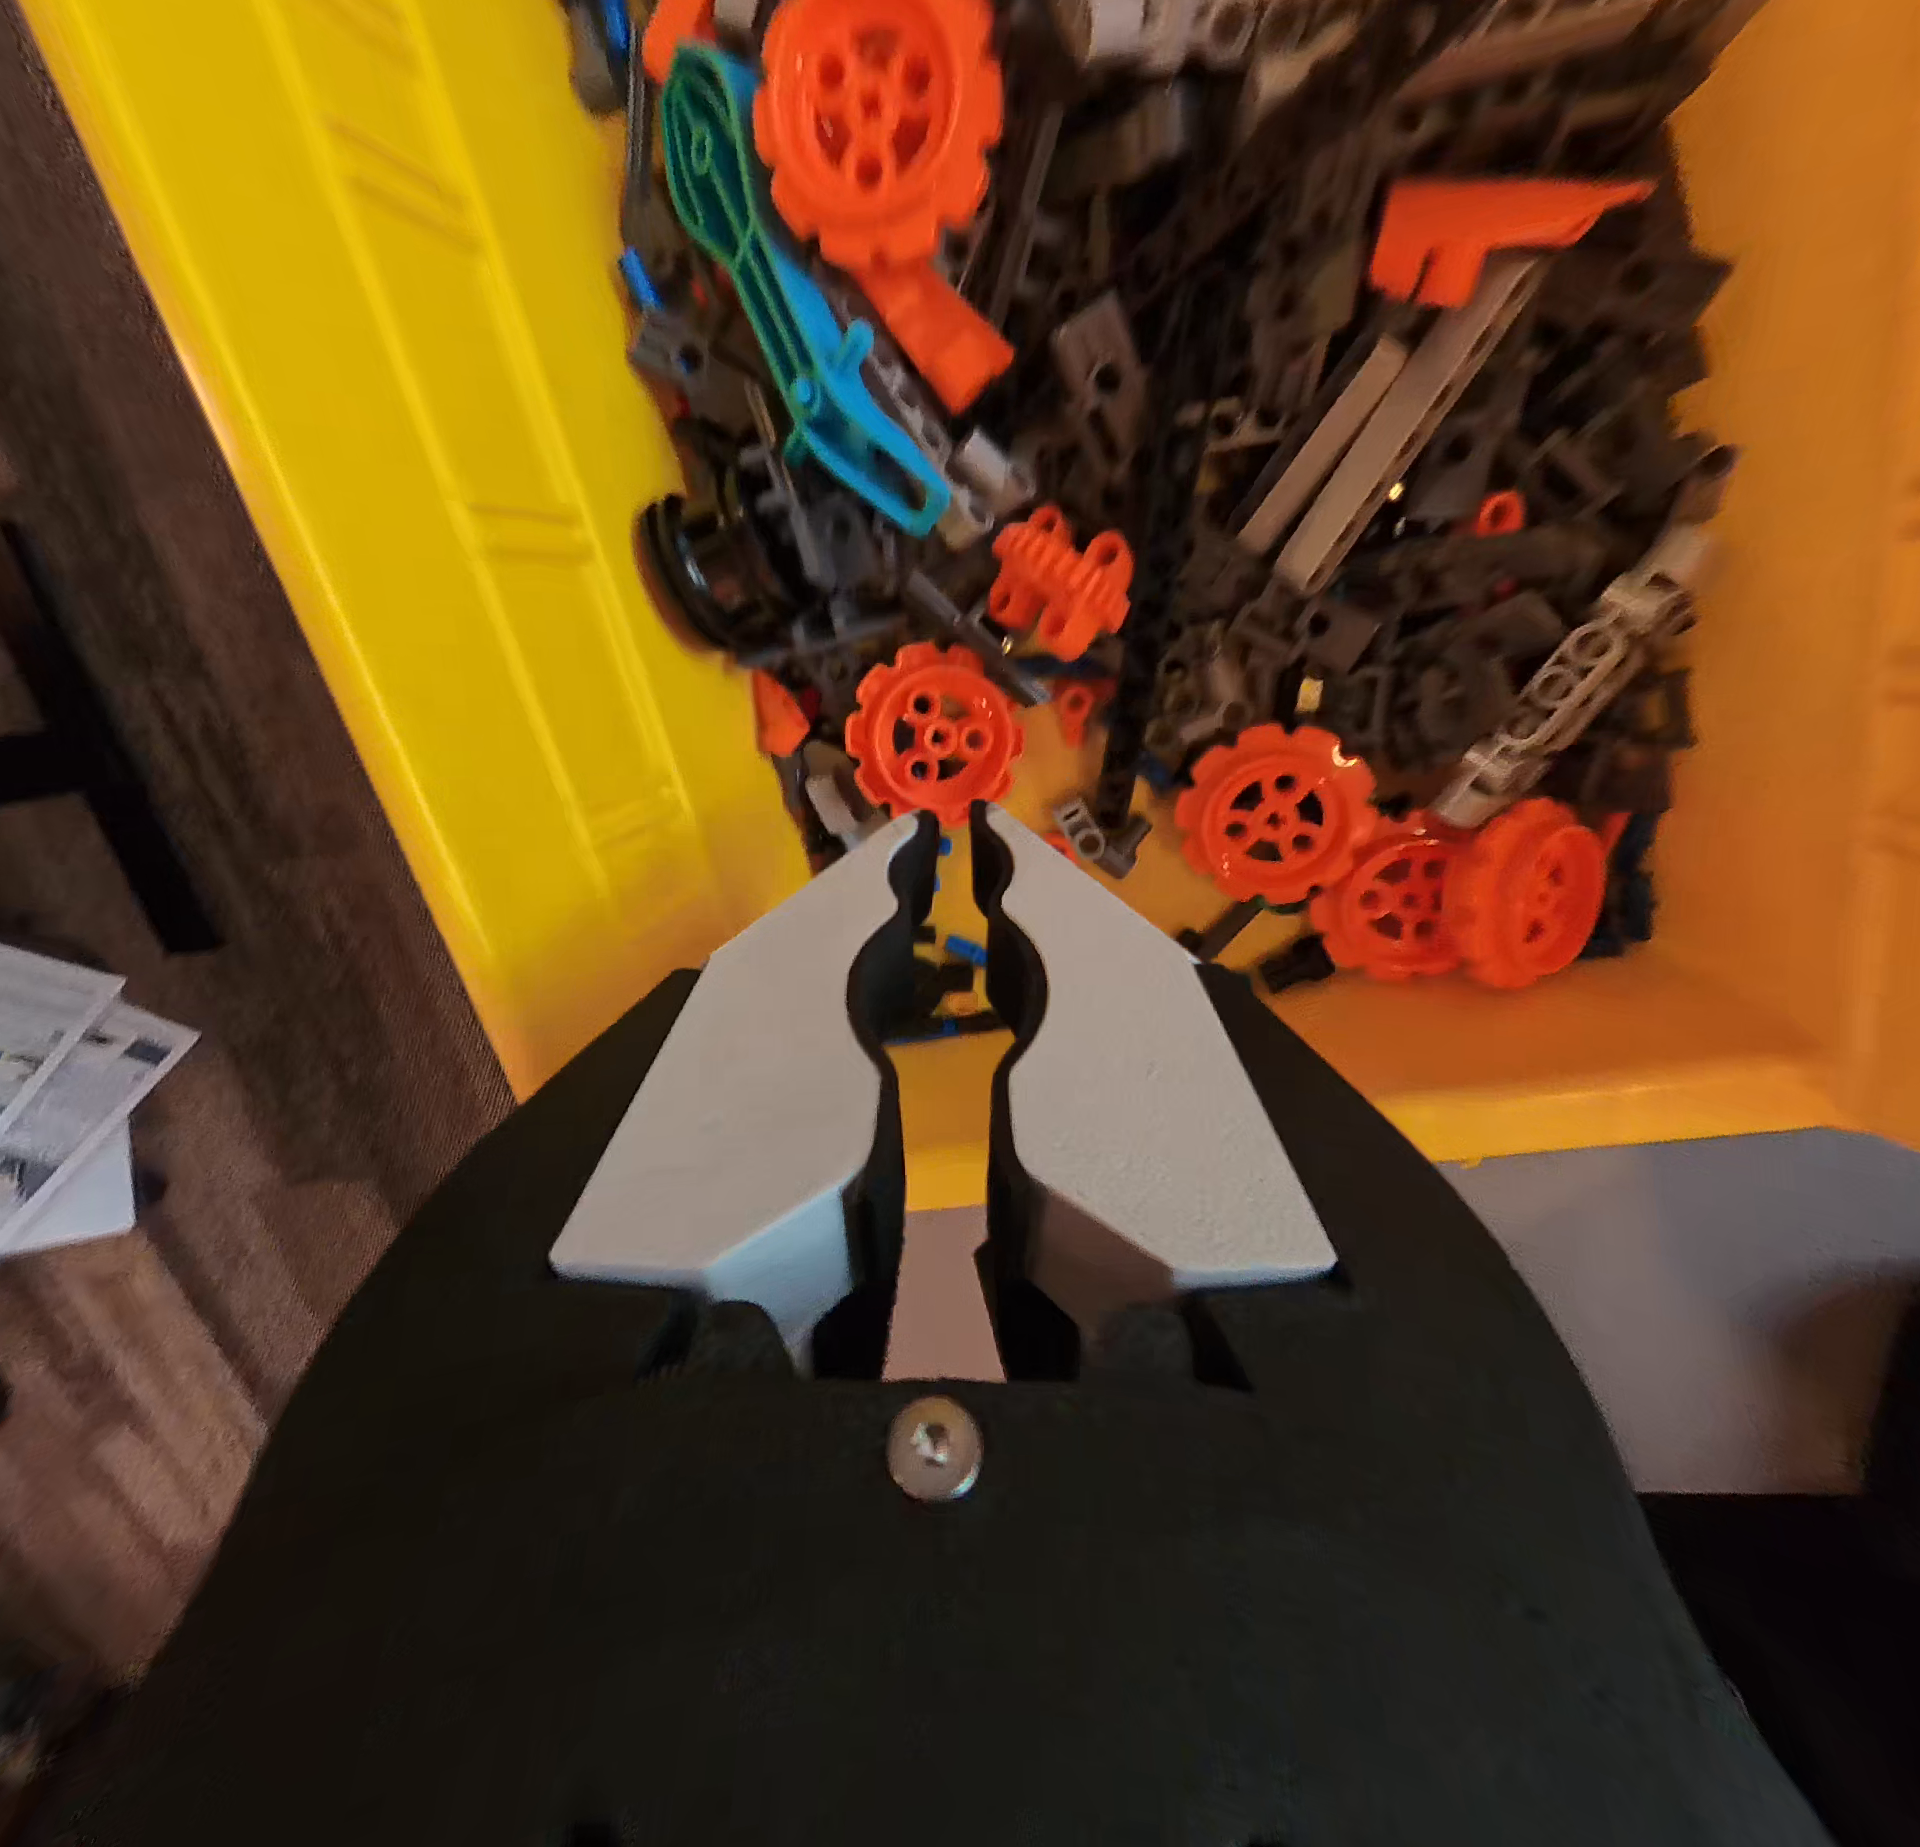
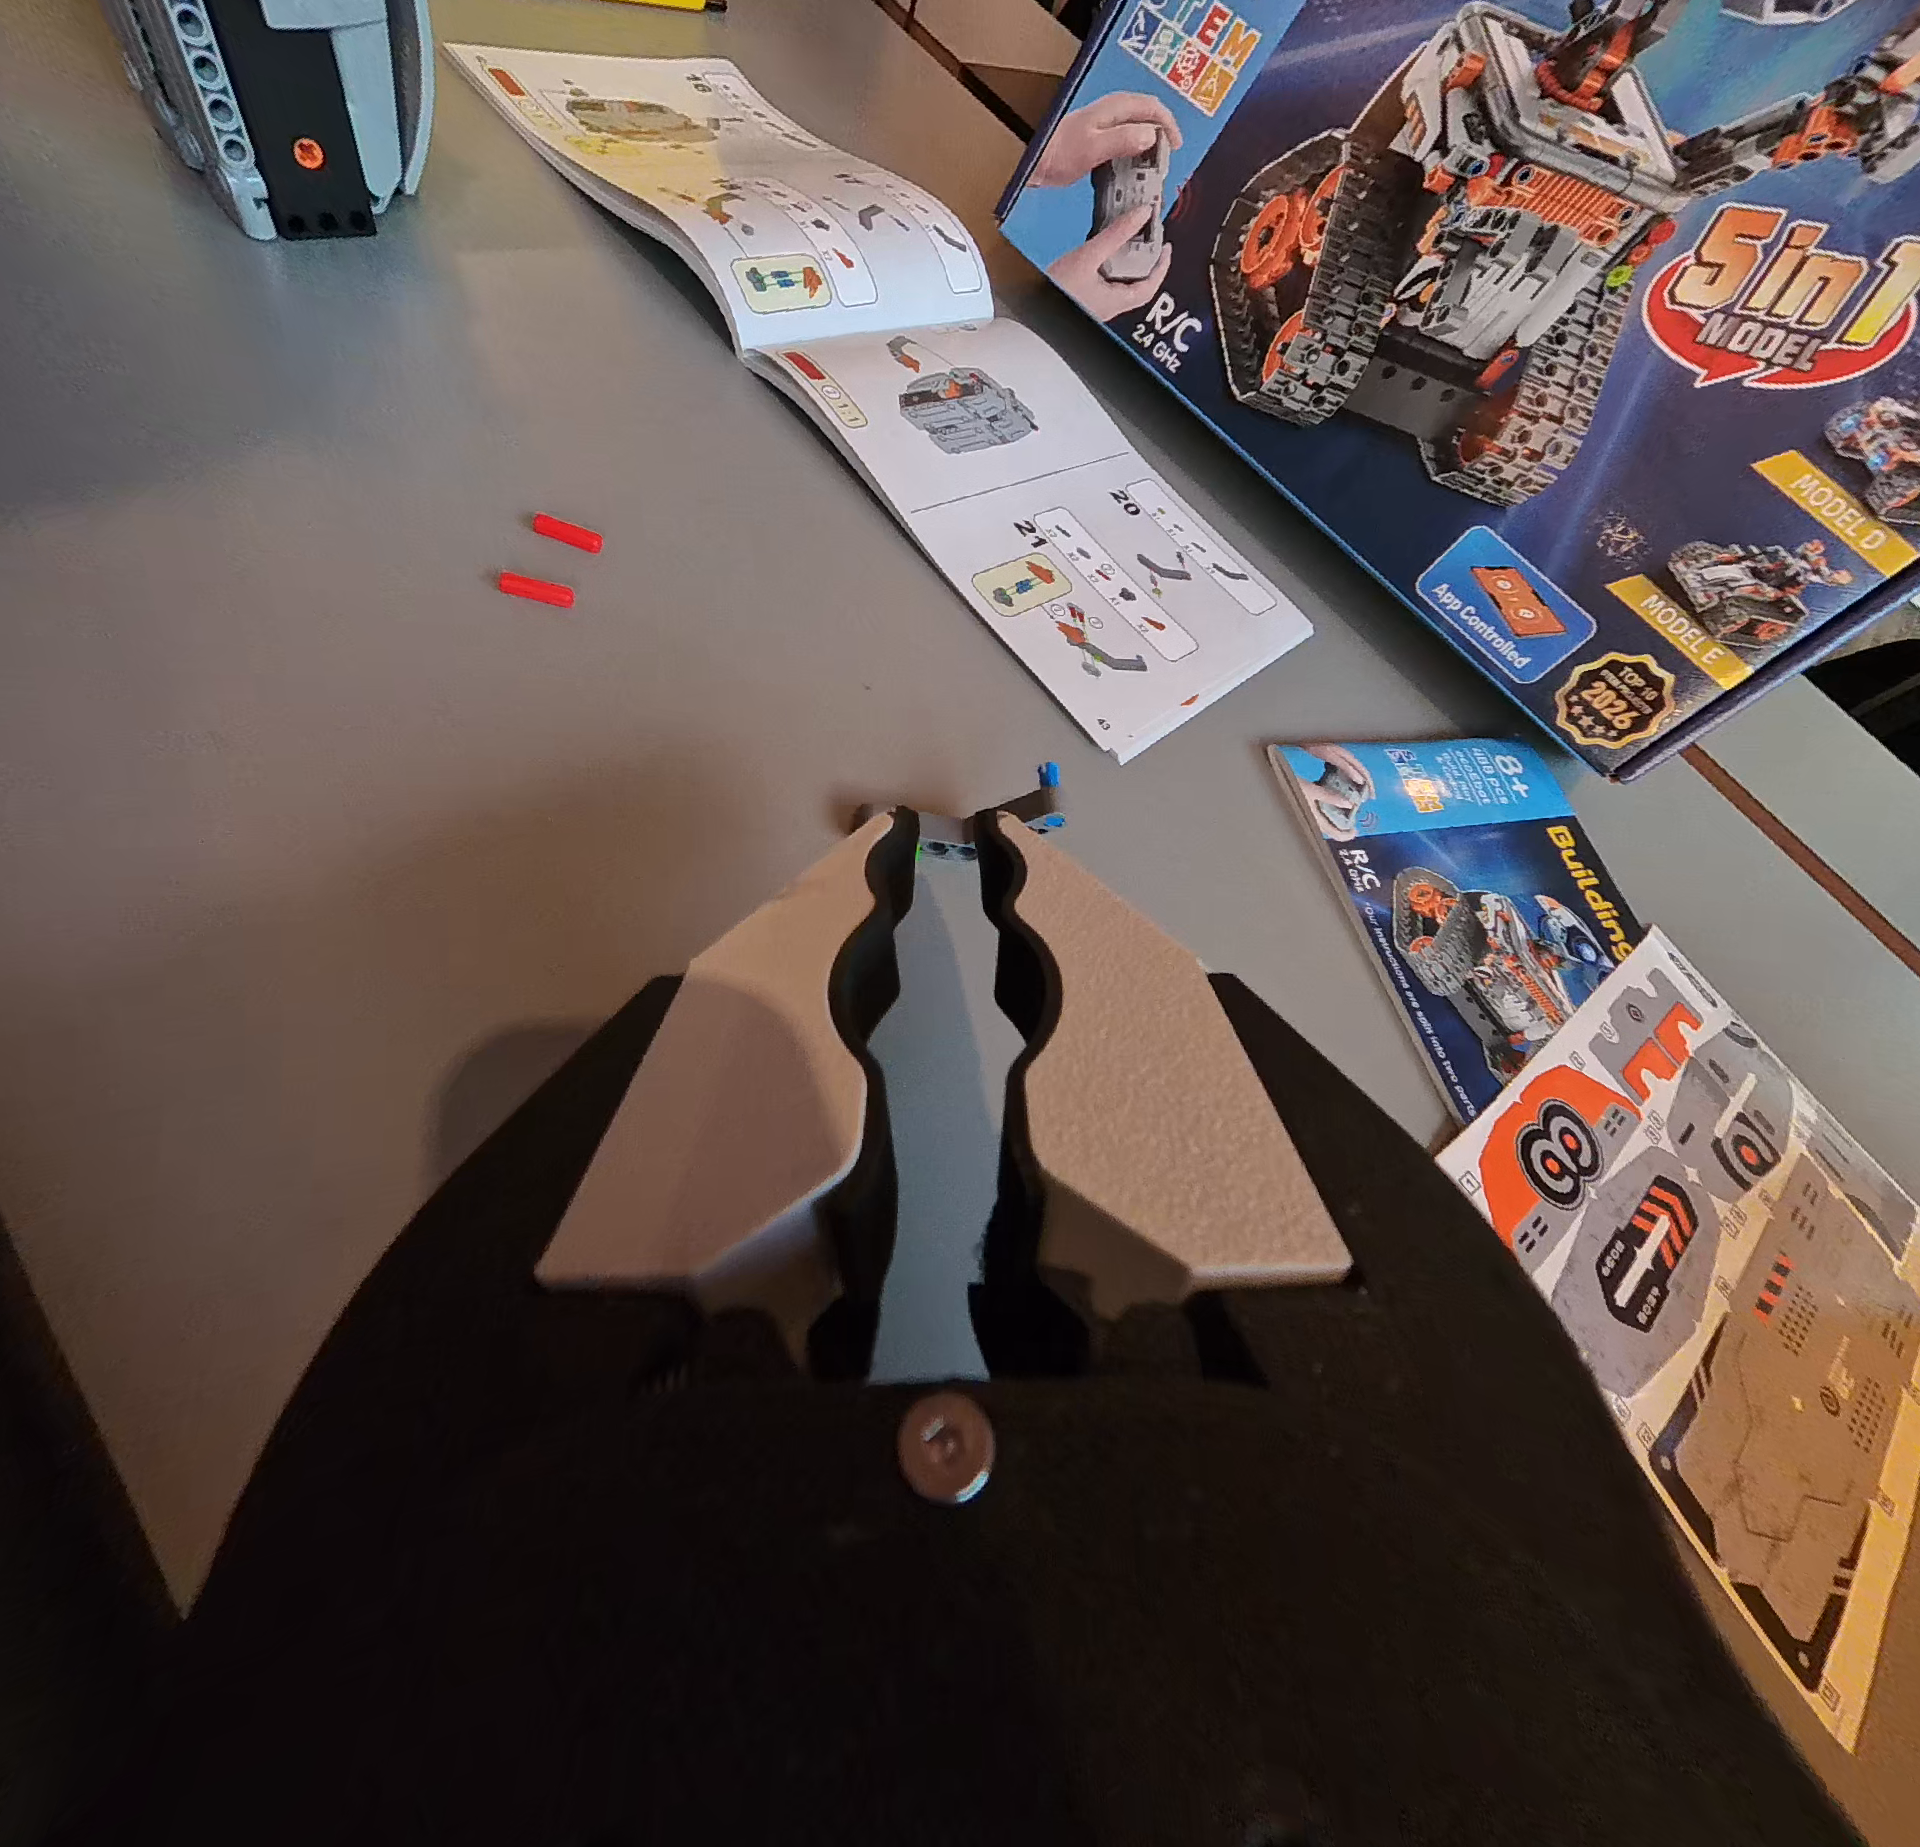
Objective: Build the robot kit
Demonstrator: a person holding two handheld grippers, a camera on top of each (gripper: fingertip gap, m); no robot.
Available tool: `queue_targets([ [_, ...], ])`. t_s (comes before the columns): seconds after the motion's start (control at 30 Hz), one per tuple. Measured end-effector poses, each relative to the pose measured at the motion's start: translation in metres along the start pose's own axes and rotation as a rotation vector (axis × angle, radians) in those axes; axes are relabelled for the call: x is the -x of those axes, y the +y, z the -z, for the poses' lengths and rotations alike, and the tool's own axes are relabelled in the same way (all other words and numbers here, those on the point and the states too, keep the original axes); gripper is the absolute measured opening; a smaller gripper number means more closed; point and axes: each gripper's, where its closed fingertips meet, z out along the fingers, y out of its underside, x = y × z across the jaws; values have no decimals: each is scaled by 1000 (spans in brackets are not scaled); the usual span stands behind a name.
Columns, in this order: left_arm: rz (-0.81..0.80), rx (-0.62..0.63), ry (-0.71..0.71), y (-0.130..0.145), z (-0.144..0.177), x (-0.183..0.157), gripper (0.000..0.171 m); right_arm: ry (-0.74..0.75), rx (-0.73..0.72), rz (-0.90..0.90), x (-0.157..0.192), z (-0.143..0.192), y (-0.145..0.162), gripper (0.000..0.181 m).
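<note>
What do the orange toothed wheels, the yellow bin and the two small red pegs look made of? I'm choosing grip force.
Orange toothed wheels: hard moulded plastic, glossy highlights, crisp holes.
Yellow bin: smooth, slightly shiny plastic with moulded ribs.
Two small red pegs: probably rigid plastic, satin; too small to be sure.

Loose parts (image 1: 1351,509) in bin (image 1: 343,363)

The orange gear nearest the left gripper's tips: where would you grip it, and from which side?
Probably across its toothed rim. The orange gear lies nearly flat, face up, at the near edge of the pile in the yellow bin, so coming down from above, one finger on each side of the rim, suits it. The left gripper sits just short of it, jaws nearly closed; they would need to open wider than the gear.
</note>
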Motion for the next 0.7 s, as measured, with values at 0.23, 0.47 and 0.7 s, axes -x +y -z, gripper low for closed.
queue_targets([
  [0.23,20,163,40,34,-7,-6,1,-10,-15,30,3,1,-3,11],
  [0.47,43,241,99,50,-19,-17,12,-22,3,35,5,-1,1,12],
  [0.7,-64,269,155,48,-19,-28,20,-30,23,59,9,-3,4,12],
])
